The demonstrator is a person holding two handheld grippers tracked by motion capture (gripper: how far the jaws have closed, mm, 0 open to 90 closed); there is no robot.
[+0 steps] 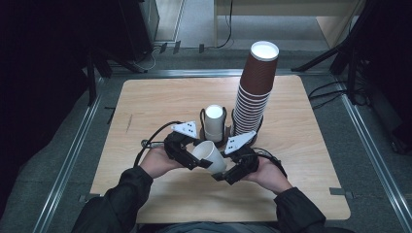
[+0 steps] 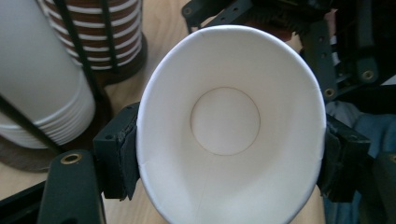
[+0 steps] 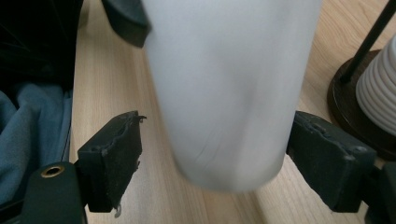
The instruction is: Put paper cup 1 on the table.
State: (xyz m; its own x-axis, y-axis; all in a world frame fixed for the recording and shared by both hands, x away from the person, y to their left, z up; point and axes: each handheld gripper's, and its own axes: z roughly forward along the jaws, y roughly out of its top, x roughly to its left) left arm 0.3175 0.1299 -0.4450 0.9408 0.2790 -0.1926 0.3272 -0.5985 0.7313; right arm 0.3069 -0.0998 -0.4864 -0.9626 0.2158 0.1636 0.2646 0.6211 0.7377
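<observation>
So your left tongs [image 1: 200, 162] are clamped on the white paper cup [image 1: 211, 156], one pad [image 2: 122, 151] on each side just under the rim, and the squeeze has pulled the mouth slightly oval in the left gripper view. That grip near the open end leaves the base free, which suits a hand-over. You hold the cup just above the worktop [image 1: 145, 104], tilted, between your two hands, on your side of the cup rack [image 1: 227, 130].

Your right tongs [image 1: 224, 174] sit at the cup's narrow end, released: in the right gripper view the left pad [image 3: 114, 158] stands clear of the cup wall with wood showing between, and the right pad [image 3: 327, 158] is at most brushing it. So the cup hangs from the left tongs alone. I'd judge the right side has just let go or is about to take over; keep the left clench light, since the wall already flexes.

Beyond the cup, the rack holds a short stack of white cups [image 1: 214, 121]. Just to the right of that stack, a tall stack of brown cups [image 1: 255, 92] leans a little away from you, so pass wide of it.
</observation>
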